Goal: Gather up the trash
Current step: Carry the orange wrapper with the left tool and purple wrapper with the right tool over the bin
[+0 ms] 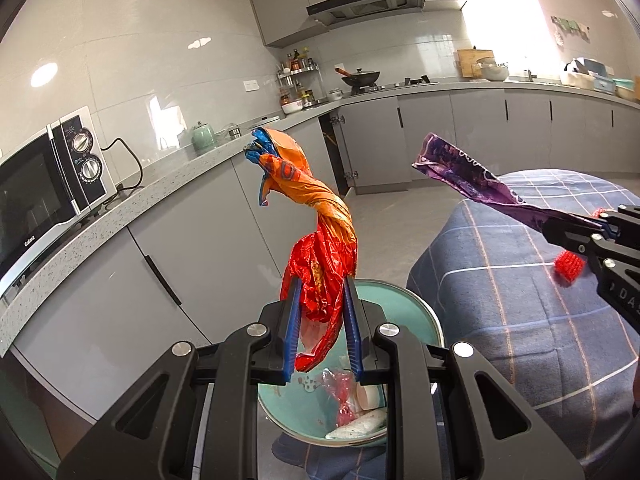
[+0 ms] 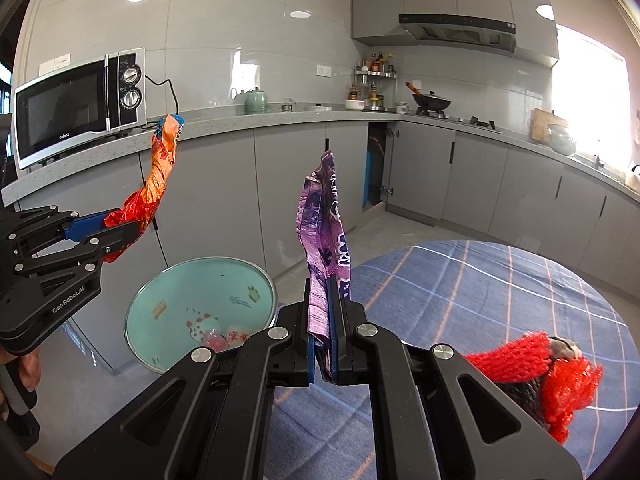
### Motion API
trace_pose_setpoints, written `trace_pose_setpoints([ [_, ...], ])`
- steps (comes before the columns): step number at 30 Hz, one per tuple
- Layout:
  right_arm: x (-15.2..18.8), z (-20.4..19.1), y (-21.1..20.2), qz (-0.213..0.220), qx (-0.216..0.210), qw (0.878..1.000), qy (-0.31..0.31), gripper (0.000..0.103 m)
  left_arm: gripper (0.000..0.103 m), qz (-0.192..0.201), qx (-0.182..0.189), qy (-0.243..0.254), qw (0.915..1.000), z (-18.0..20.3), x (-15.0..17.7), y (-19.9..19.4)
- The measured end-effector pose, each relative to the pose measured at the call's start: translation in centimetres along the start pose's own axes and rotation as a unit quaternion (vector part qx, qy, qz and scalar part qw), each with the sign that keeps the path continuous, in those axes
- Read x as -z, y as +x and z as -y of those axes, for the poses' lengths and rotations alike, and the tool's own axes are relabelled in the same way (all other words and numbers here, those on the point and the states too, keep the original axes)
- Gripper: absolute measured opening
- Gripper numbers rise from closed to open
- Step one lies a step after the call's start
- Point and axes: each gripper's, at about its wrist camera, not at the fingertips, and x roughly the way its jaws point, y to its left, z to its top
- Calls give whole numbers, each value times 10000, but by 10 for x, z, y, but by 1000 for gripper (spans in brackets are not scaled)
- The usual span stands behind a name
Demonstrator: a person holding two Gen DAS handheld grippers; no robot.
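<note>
Hand-held gripper over bin; kitchen, plaid tablecloth.

Grey kitchen, L-shaped run, bright daylight.

Beyond the jaws: speckled grey worktop over flat grey cabinet doors, one door ajar at the corner. Left of the jaws, a microwave plugged in at the tiled wall. Further off, wok under the range hood, spice rack beside. Right, glaring window. Below, pale floor and checked blue tablecloth.
</note>
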Motion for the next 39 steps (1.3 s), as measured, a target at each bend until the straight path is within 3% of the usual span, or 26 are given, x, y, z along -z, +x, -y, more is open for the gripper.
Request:
trace_pose_setpoints([
  [25, -12, -33, 40, -197, -305, 9989, -292, 6, 21, -205, -368, -156, 9990, -30, 3, 16],
  [39, -11, -53, 59, -367, -479, 9971, -468, 6, 21, -349, -378, -185, 9985, -38, 8, 26],
])
